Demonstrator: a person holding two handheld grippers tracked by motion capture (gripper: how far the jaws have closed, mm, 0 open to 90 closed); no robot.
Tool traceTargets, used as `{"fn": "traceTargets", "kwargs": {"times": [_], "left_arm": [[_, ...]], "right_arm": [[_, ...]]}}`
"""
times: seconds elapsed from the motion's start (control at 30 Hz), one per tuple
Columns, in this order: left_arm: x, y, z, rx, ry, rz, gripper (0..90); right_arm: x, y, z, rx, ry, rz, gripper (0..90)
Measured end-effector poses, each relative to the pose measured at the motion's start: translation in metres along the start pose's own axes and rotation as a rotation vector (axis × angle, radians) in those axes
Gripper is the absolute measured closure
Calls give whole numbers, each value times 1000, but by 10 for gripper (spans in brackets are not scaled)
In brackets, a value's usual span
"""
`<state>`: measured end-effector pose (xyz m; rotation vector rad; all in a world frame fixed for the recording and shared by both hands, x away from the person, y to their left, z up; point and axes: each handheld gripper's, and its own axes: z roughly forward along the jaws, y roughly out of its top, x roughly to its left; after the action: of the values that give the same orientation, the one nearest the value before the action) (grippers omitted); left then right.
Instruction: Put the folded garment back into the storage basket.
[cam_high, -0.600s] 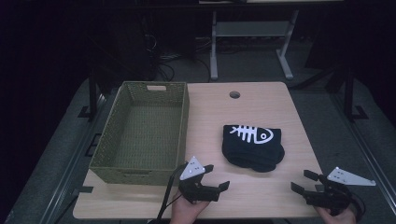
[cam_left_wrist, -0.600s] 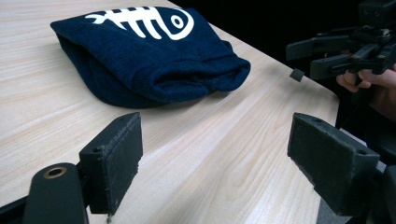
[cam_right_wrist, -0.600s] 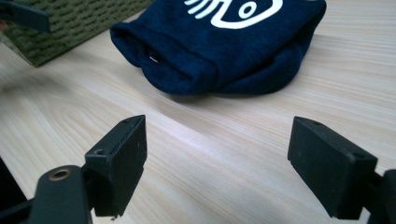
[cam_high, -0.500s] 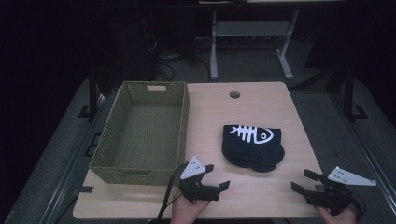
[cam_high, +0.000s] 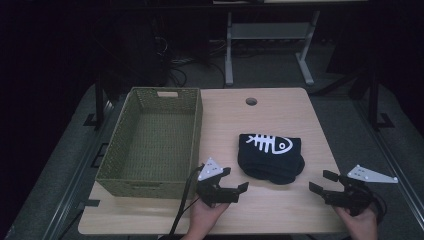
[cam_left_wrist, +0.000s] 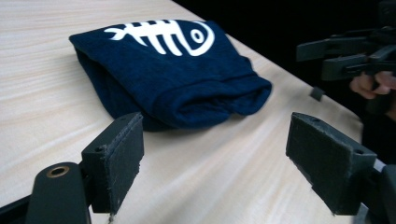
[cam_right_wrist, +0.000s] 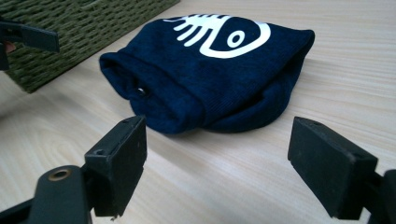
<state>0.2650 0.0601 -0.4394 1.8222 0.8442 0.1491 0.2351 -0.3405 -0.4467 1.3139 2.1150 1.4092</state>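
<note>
No words, numbers or brand names can be read anywhere. The one sign is a white fish-skeleton print (cam_high: 269, 143) on the folded dark blue garment (cam_high: 270, 159), which lies on the table (cam_high: 280, 110) at about three o'clock from the basket (cam_high: 150, 185) (a picture, not lettering: head, round eye, ribs).

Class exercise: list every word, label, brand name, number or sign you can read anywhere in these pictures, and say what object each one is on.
No readable text: there are no words, numbers or brand names to quote.
The folded dark blue garment carries a white fish-skeleton picture, a graphic with no letters.
The green woven basket, the wooden table, the left gripper and the right gripper show no labels.
</note>
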Motion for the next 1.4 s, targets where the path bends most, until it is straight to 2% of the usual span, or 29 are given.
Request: {"fn": "traceTargets", "kwargs": {"times": [0.07,0.3,0.4,0.47,0.53,0.63,0.73,0.77,0.8,0.83,0.87,0.9,0.93,0.97,1.0,1.03,1.1,1.17,1.2,1.23,1.33,1.37,1.4], "left_arm": [[5,4,8,0,0,-28,187],[13,17,27,-20,27,-68,188],[16,23,36,-18,48,-81,196],[18,26,40,-32,29,-121,199],[19,29,44,-39,54,-108,204],[22,33,51,-30,73,-120,206],[30,36,59,-22,97,-142,211],[33,36,62,-21,112,-147,217],[34,36,63,-18,117,-159,217],[41,36,69,-6,127,-185,220],[41,36,69,-6,127,-185,221],[44,36,73,2,139,-198,222],[46,35,75,7,140,-214,222],[51,33,81,25,143,-238,229],[51,33,81,25,143,-238,230],[54,31,84,35,147,-256,230],[58,30,88,40,129,-290,230],[60,29,95,64,148,-297,233],[60,29,95,64,148,-297,234],[62,28,99,72,129,-324,251],[62,28,101,83,135,-321,280],[63,27,103,91,136,-323,289],[63,26,104,93,132,-333,289]], "right_arm": [[-1,5,6,15,-10,-3,194],[-7,16,16,36,-11,19,197],[-11,24,26,52,-5,17,200],[-13,28,32,62,0,15,201],[-16,33,39,71,-2,10,207],[-24,43,50,78,3,32,209],[-28,47,54,68,6,47,211],[-32,52,60,80,-1,56,215],[-32,52,60,80,-1,56,215],[-35,55,64,75,-1,69,225],[-35,55,64,75,-1,69,225],[-38,56,67,61,-2,87,232],[-38,56,67,61,-2,87,232],[-41,54,72,66,-3,108,234],[-41,54,72,66,-3,108,234],[-42,53,74,73,-2,118,234],[-44,51,81,96,-11,121,241],[-46,49,89,116,-20,125,264],[-46,49,89,116,-20,125,264],[-48,47,95,139,-33,135,283],[-49,45,99,146,-34,144,305],[-50,43,102,150,-36,152,345],[-50,43,102,150,-36,152,345]]}}
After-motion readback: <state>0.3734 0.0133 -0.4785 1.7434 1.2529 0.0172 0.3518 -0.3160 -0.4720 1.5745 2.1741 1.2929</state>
